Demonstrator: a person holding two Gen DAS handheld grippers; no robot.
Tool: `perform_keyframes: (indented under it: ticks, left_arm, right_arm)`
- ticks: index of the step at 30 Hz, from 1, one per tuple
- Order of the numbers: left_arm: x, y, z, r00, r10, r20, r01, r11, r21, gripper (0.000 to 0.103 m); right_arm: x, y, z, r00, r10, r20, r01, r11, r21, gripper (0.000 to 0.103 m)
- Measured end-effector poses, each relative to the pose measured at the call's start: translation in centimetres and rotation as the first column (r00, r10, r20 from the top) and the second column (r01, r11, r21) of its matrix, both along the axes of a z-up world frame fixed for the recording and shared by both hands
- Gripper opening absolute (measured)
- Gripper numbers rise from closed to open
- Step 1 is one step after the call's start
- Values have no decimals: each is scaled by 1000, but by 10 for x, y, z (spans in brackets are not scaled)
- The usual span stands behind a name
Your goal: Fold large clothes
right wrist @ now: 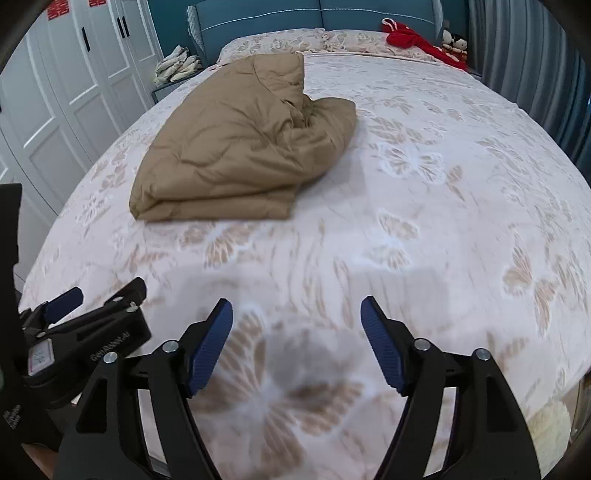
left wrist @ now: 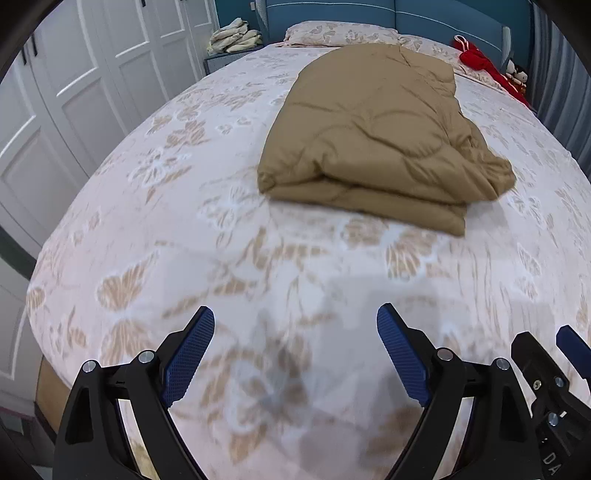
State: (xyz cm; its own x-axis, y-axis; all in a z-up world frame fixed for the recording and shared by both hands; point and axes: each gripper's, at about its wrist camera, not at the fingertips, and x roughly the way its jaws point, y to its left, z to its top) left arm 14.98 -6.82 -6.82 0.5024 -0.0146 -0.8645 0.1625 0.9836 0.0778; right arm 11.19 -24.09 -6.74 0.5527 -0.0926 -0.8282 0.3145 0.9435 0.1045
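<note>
A tan quilted garment [left wrist: 376,133] lies folded into a thick bundle on the bed [left wrist: 184,236], its near edge layered and its right side bunched. In the right wrist view the same garment [right wrist: 243,147] sits toward the upper left. My left gripper [left wrist: 295,321] hangs open over the bare bedspread, well short of the bundle, with nothing between its blue pads. My right gripper [right wrist: 297,314] is likewise open and empty above the bedspread near the bed's foot. Each gripper shows at the edge of the other's view: the right gripper [left wrist: 546,343], the left gripper [right wrist: 99,295].
White wardrobe doors [left wrist: 74,85] line the left side. A blue headboard [right wrist: 317,14] and pillows [right wrist: 280,42] are at the far end. Red clothing [right wrist: 417,40] lies at the far right corner, pale folded items [right wrist: 177,64] on a nightstand, grey curtains [right wrist: 535,74] on the right.
</note>
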Motion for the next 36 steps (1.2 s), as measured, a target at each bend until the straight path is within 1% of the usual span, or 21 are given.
perform_keyframes:
  ticks: [4,6,7,10,12,16,20,24,36]
  left_arm:
    - [-24,4,-3,1000,-15,11,16,1000,-9,87]
    - [-37,5,-5,999,-28,34,28,1000,1,87]
    - [-43,6,-5,998,-24,49,23,1000,13,87]
    - [-52,12,-6,998,-17,62,17,1000,5,87]
    - [-56,15,-6,997,-10,72,10,1000,-2,87]
    - [-63,17,-8,994,-5,107,4,1000,14,87]
    - [-70,19,-11,994,-2,112,-2,999,32,87]
    - [-77,23,-7,990,21,137,-25,999,32,87]
    - [-85,23,6,983,15,185,-24,999,45,87]
  right_arm:
    - [-21,6,-5,1000,-3,1,3,1000,-14,73]
    - [-29,11,-6,1000,1,8,-1,1000,-29,79]
    - [-33,14,-6,1000,2,12,-1,999,-44,79]
    - [-40,20,-4,1000,11,26,-9,997,-83,81]
    - [-44,22,-4,999,14,30,-11,996,-89,81]
    - [-52,27,-6,999,3,48,2,995,-104,81]
    - [-61,31,-10,998,-6,59,13,993,-120,82]
    - [-65,33,-8,997,-4,72,12,993,-117,82]
    - [-76,37,0,994,-10,106,25,990,-138,83]
